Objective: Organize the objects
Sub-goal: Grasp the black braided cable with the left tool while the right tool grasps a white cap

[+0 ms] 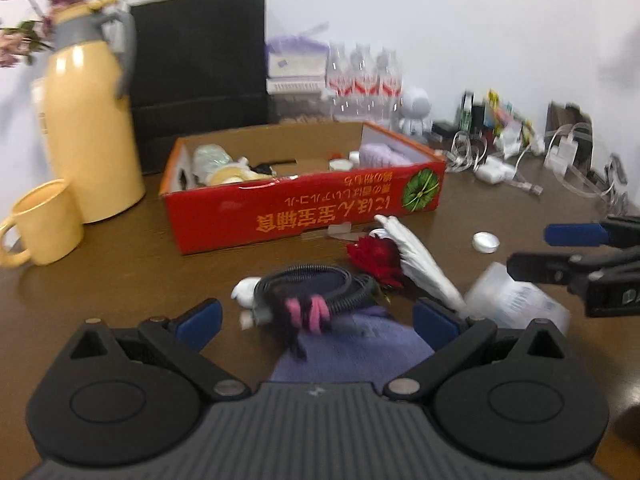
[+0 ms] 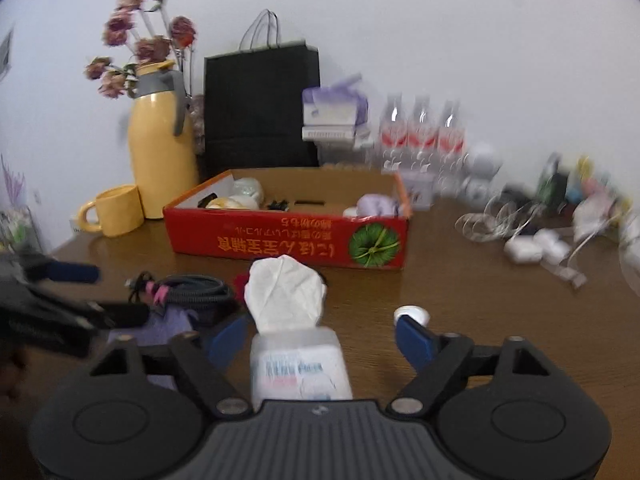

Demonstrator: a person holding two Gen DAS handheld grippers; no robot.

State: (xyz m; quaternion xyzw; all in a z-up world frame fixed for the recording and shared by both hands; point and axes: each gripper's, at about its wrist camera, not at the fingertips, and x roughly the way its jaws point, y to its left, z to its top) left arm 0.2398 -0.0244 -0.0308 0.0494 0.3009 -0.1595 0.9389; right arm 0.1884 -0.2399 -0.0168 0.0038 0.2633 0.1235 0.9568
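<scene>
A red cardboard box (image 1: 304,204) (image 2: 288,236) with several small items inside lies open on the brown table. In front of it lie a coiled black cable with a pink tie (image 1: 316,288) (image 2: 196,290), a purple cloth (image 1: 352,344), a red flower-like item (image 1: 376,258) and a white round cap (image 1: 485,242) (image 2: 412,314). My left gripper (image 1: 316,320) (image 2: 92,292) is open, with the cable and cloth lying between its fingers. My right gripper (image 2: 322,340) (image 1: 556,252) is open around a tissue pack (image 2: 300,364) (image 1: 516,300). Its pads do not press on the pack. A white tissue (image 2: 284,292) sticks out of the pack.
A yellow thermos (image 1: 88,128) and a yellow mug (image 1: 44,224) stand left of the box. A black paper bag (image 1: 200,68) and water bottles (image 1: 364,76) line the wall. Chargers, white cables (image 1: 496,164) and small clutter fill the back right.
</scene>
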